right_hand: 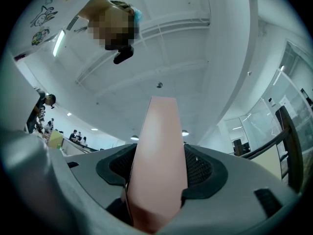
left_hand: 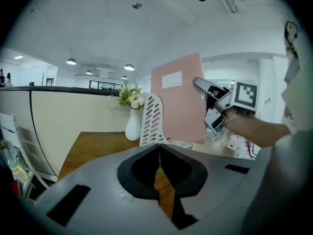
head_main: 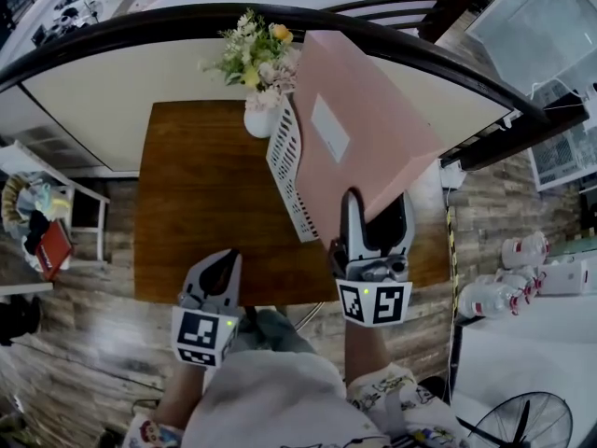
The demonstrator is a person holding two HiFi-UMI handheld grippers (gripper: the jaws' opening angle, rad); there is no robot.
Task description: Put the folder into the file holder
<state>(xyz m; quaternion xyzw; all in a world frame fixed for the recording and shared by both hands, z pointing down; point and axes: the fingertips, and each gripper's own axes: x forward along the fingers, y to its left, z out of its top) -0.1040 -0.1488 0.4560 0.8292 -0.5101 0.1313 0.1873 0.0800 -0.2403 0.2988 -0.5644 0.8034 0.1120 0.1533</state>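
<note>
My right gripper (head_main: 376,215) is shut on the lower edge of a pink folder (head_main: 364,133) with a white label, held up in the air above the table. Seen edge-on, the folder (right_hand: 161,160) stands between the jaws and points at the ceiling. The white slotted file holder (head_main: 289,171) stands on the brown table (head_main: 201,203), just left of and below the folder. In the left gripper view the folder (left_hand: 178,99) hangs right of the file holder (left_hand: 150,121). My left gripper (head_main: 216,276) is shut and empty near the table's front edge.
A white vase with flowers (head_main: 258,73) stands at the table's back edge, beside the file holder. Behind the table runs a cream partition with a dark curved rail (head_main: 140,26). A fan (head_main: 522,418) and white bottles (head_main: 499,292) are on the floor at right.
</note>
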